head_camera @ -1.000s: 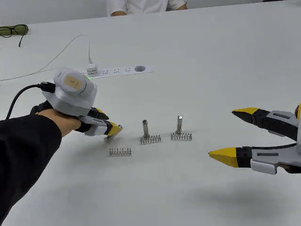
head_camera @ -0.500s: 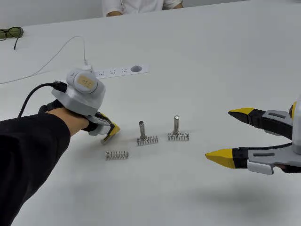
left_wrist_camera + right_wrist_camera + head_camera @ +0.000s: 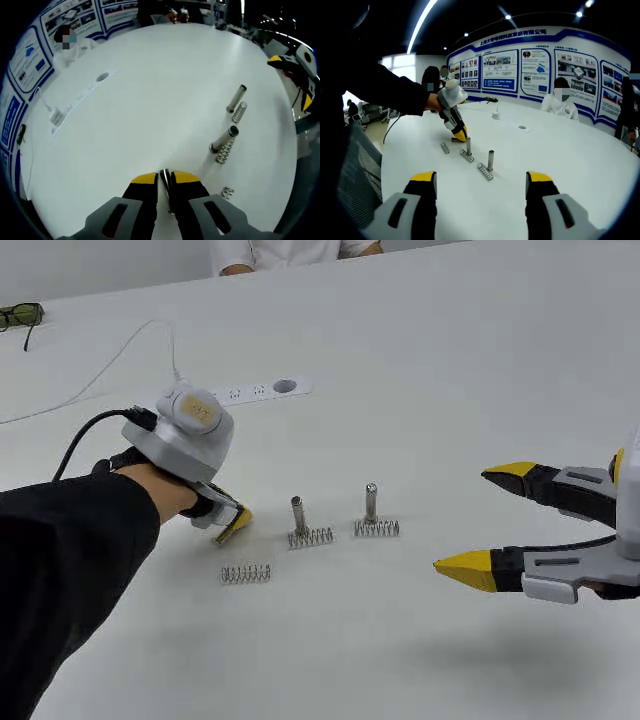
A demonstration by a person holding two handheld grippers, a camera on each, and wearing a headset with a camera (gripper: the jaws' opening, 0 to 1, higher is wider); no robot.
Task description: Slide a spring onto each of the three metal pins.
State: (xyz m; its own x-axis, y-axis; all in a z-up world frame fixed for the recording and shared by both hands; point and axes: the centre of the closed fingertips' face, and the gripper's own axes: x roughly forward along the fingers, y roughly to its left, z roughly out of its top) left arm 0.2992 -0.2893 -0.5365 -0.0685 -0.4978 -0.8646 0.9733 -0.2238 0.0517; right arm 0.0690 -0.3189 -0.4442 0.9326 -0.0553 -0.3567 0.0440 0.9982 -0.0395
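Yellow-tipped right claw (image 3: 462,521) is nearest me, spread wide with nothing in it, above the white desk (image 3: 430,380). Left of it, a loose spring (image 3: 245,573) lies flat. Just behind, first pin (image 3: 297,512) and second pin (image 3: 371,498) stand upright. Second spring (image 3: 310,537) and third spring (image 3: 376,528) lie at their feet, not threaded on. Left claw (image 3: 232,528) is pinched tight on a third pin (image 3: 165,181), low over the desk. Farther back lies a power strip (image 3: 250,392).

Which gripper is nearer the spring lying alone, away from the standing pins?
Left. The left gripper sits just behind the lone spring, shut on a pin; the right gripper hangs open well to its right.
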